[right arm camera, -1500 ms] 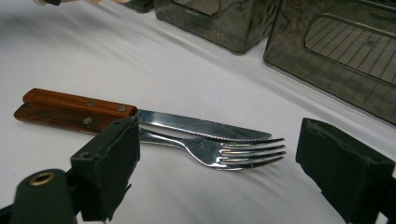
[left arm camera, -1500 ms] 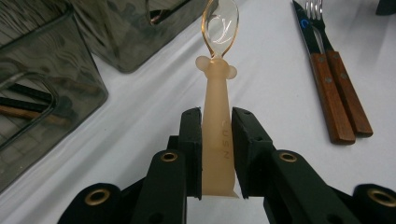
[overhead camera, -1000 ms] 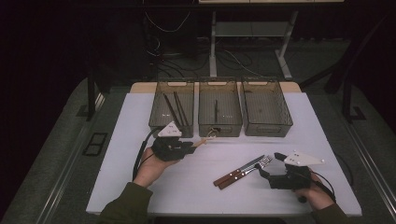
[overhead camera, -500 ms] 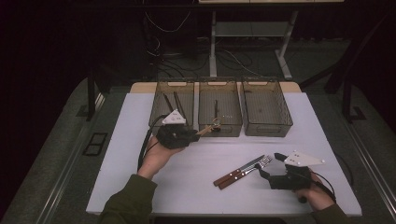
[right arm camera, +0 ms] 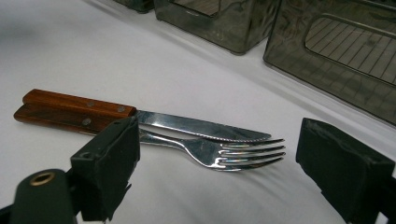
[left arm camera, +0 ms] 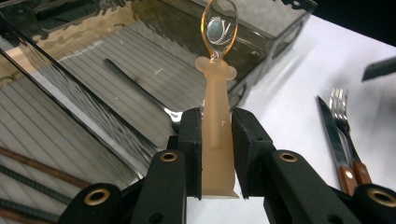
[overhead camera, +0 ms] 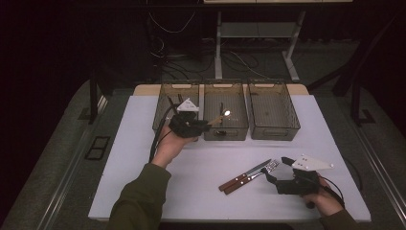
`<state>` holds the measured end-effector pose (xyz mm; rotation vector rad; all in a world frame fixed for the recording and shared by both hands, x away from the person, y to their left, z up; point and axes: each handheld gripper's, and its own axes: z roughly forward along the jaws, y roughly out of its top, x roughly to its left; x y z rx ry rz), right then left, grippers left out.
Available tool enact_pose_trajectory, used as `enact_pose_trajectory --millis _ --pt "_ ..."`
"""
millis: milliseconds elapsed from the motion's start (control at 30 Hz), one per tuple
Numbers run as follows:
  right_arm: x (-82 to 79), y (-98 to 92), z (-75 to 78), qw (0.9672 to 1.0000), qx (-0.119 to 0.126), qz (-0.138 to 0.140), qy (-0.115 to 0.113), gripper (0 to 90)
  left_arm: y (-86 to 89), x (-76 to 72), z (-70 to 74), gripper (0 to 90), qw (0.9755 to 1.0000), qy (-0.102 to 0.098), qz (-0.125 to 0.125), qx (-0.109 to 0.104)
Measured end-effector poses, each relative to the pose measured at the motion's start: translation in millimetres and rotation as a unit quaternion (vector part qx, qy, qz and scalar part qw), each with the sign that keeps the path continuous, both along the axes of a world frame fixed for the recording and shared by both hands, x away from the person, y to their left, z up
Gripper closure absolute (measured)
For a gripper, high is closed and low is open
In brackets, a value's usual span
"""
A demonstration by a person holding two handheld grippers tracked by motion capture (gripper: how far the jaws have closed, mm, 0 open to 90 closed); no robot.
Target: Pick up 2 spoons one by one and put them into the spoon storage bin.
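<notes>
The left gripper [left arm camera: 215, 154] was clamped on the spoon [left arm camera: 218, 102], whose long axis pointed over the middle bin [overhead camera: 226, 111].

The knife [left arm camera: 329, 128] and fork [left arm camera: 342, 122] beside the middle bin [left arm camera: 261, 42] are cut off behind the jaw.

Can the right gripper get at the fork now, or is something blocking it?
Probably yes: the right gripper stands open just before the fork, nothing between them. The knife lies touching it, so it may be caught too.
</notes>
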<state>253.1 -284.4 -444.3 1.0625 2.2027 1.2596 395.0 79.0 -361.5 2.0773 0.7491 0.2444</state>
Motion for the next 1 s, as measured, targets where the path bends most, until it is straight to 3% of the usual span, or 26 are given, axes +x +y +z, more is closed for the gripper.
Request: enact_pose_trajectory --millis 433,1000 --pt "-0.7 -0.4 0.5 1.0 0.0 0.0 -0.002 13.9 -21.5 33.4 -1.6 73.7 0.9993 0.018 0.03 0.016" --pt "-1.4 -0.3 1.2 1.0 0.005 0.005 -0.004 13.9 -54.2 61.7 -10.1 73.7 0.9964 0.037 0.029 0.071"
